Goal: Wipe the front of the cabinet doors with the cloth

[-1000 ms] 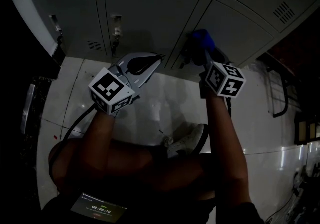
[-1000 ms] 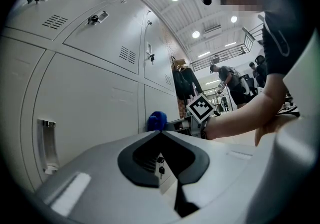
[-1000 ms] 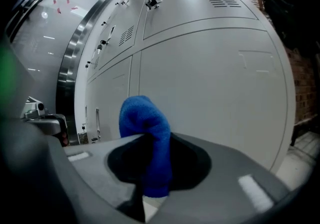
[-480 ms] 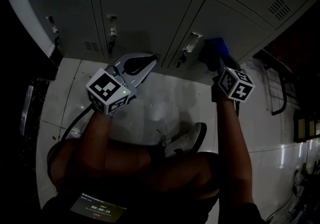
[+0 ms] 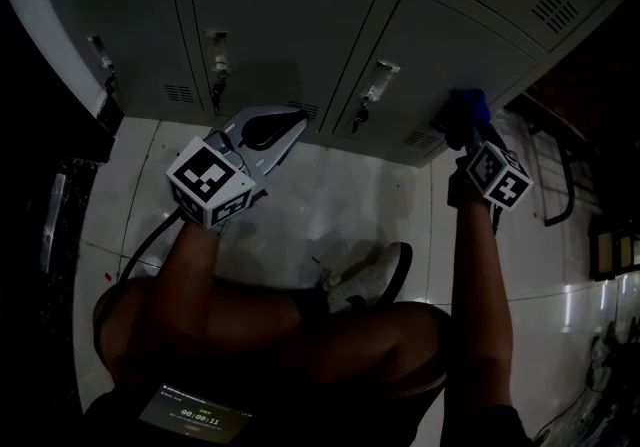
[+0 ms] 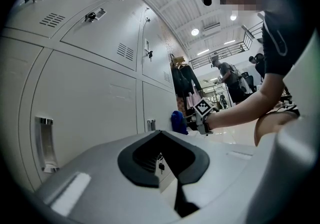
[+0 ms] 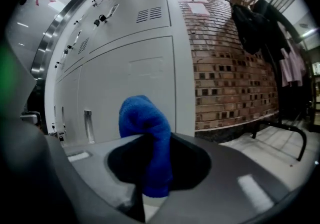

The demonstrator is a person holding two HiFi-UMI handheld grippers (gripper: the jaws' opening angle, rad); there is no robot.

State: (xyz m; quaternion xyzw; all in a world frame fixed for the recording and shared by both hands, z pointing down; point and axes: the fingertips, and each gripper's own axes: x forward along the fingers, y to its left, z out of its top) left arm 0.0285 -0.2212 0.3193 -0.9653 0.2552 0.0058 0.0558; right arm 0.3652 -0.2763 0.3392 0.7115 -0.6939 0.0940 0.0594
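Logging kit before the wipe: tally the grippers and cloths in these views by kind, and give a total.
Grippers: 2 (left gripper, right gripper)
Cloths: 1 (blue cloth, held in the right gripper)
Total: 3

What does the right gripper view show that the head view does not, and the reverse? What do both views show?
Only the right gripper view: a brick wall beside the cabinets, and dark clothes hanging at the upper right.
Only the head view: the left claw, the person's white shoe and a lit screen on the lap.
Both: the blue cloth clamped in the right claw, and the grey cabinet doors.
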